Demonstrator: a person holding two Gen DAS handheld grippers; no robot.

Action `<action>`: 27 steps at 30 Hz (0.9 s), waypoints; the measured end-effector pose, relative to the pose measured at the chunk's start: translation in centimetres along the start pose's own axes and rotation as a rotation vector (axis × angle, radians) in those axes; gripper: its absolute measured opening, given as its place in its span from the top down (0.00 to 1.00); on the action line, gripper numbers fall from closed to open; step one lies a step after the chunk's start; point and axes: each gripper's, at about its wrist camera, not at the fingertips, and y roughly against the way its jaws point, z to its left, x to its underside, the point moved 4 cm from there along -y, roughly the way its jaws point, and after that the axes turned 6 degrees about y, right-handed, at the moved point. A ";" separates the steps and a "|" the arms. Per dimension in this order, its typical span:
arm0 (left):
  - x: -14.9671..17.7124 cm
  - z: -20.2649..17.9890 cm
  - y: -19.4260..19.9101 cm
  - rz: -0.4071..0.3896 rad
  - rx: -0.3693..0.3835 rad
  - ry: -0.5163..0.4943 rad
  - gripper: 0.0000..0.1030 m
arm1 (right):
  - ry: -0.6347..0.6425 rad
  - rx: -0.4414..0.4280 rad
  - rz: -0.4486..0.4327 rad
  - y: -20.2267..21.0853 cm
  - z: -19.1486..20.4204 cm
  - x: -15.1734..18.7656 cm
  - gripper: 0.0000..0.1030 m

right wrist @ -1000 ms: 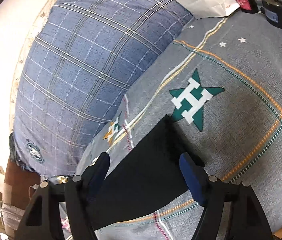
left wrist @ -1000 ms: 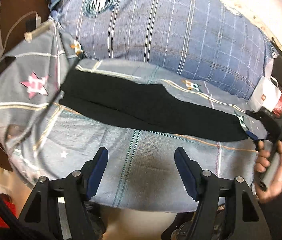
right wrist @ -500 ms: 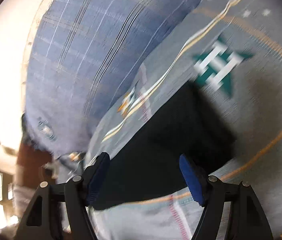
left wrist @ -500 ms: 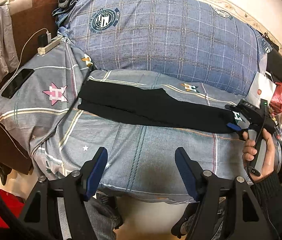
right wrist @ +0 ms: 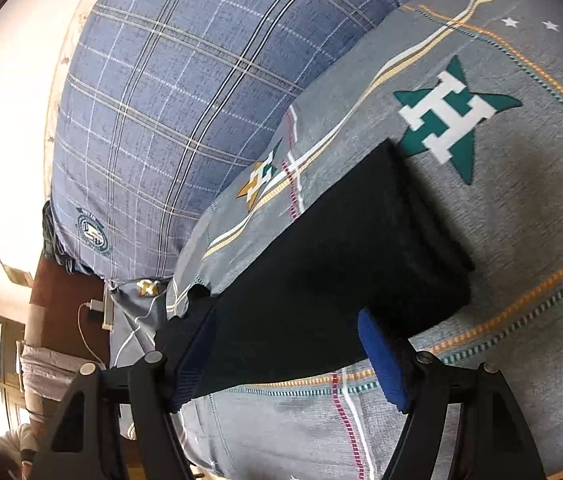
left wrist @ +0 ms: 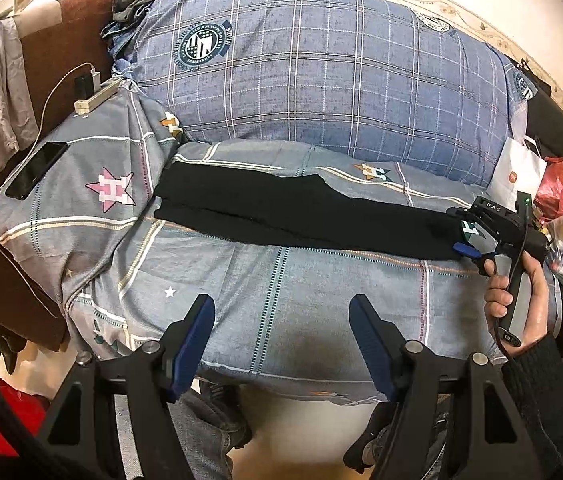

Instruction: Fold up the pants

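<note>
My left gripper point(left wrist: 281, 344) hangs wide apart, well short of the black pants point(left wrist: 301, 212) stretched across the bed point(left wrist: 281, 292), while my right gripper point(right wrist: 287, 356) (also spread wide) frames their cuff end.

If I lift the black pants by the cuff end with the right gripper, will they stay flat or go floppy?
Probably floppy: the black pants lie limp and flat, following the bedsheet.
The stacked legs may slide apart, since their layered edges show at the cuff end.
They look thin, so likely light, though the long rest would drag from the open right gripper.
</note>
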 end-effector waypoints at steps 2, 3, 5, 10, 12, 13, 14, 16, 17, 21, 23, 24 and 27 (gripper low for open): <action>0.0 -0.1 -0.3 0.010 0.006 0.000 0.32 | -0.003 0.038 -0.013 0.2 -0.5 -0.3 0.27; 0.0 -0.1 -0.4 0.011 0.005 0.002 0.32 | -0.007 0.047 -0.015 0.3 -0.6 -0.3 0.27; 0.1 0.0 -0.4 0.012 0.003 0.003 0.32 | -0.020 0.056 -0.017 0.2 -1.0 -0.4 0.27; 0.1 0.7 -0.2 0.013 -0.003 0.013 0.32 | 0.003 0.090 -0.014 -0.5 -0.3 -0.3 0.27; 0.1 1.2 -0.1 0.011 -0.009 0.021 0.32 | 0.022 0.109 -0.026 -0.6 0.2 -0.3 0.27; 0.1 1.5 -0.1 0.011 -0.016 0.023 0.32 | 0.028 0.120 -0.036 -0.6 0.4 -0.3 0.27; 0.1 1.8 0.0 0.008 -0.019 0.029 0.32 | 0.029 0.128 -0.043 -0.7 0.5 -0.4 0.27; 0.1 2.4 0.1 0.006 -0.023 0.047 0.32 | 0.022 0.141 -0.058 -0.9 0.9 -0.4 0.27; 0.0 2.5 0.0 0.006 -0.021 0.057 0.32 | 0.021 0.141 -0.060 -1.0 1.0 -0.4 0.27; 0.0 2.3 -0.9 0.022 -0.014 0.066 0.32 | 0.051 0.141 -0.067 -0.7 1.6 -0.4 0.27; -0.1 1.7 -1.5 0.027 -0.003 0.061 0.32 | 0.047 0.124 -0.074 0.0 1.4 -0.6 0.27; -0.2 1.4 -1.8 0.031 0.007 0.060 0.32 | 0.043 0.115 -0.067 0.2 1.2 -0.6 0.27; -0.3 -0.5 -3.2 0.048 0.042 0.043 0.32 | 0.046 0.107 -0.047 1.0 0.6 -0.5 0.27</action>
